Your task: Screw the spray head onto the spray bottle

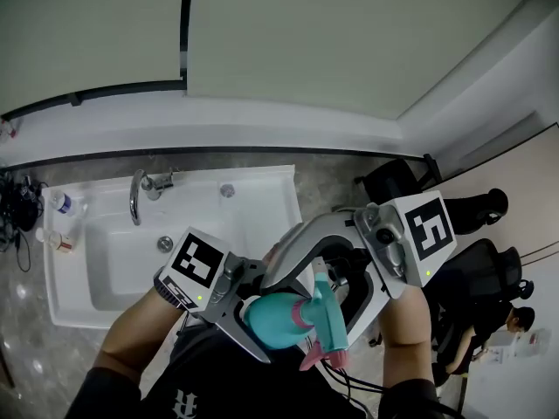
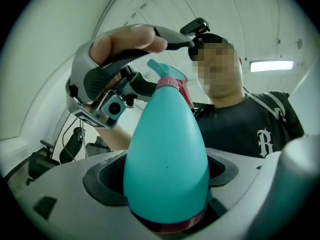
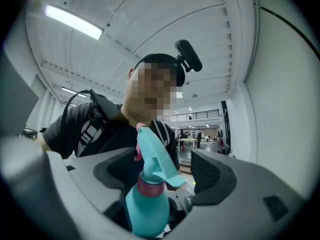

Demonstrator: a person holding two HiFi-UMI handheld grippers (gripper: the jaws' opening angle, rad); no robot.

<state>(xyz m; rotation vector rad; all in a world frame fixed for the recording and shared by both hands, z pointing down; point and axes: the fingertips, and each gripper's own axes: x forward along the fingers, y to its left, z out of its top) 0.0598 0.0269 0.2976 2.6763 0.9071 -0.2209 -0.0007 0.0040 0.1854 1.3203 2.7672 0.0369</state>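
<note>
1. The left gripper [image 1: 238, 314] was clamped on the teal spray bottle [image 1: 272, 319], held near the person's chest beside the sink [image 1: 281, 190].
2. The right gripper [image 3: 165, 173] had its jaws apart, with the spray head [image 3: 152, 156] between them and clear of both pads.
3. The head sat on the bottle's pink collar [image 3: 148, 185].

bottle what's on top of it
A teal spray head on a pink collar sits on the bottle. The collar covers the neck, so how far it is screwed down cannot be seen.
</note>
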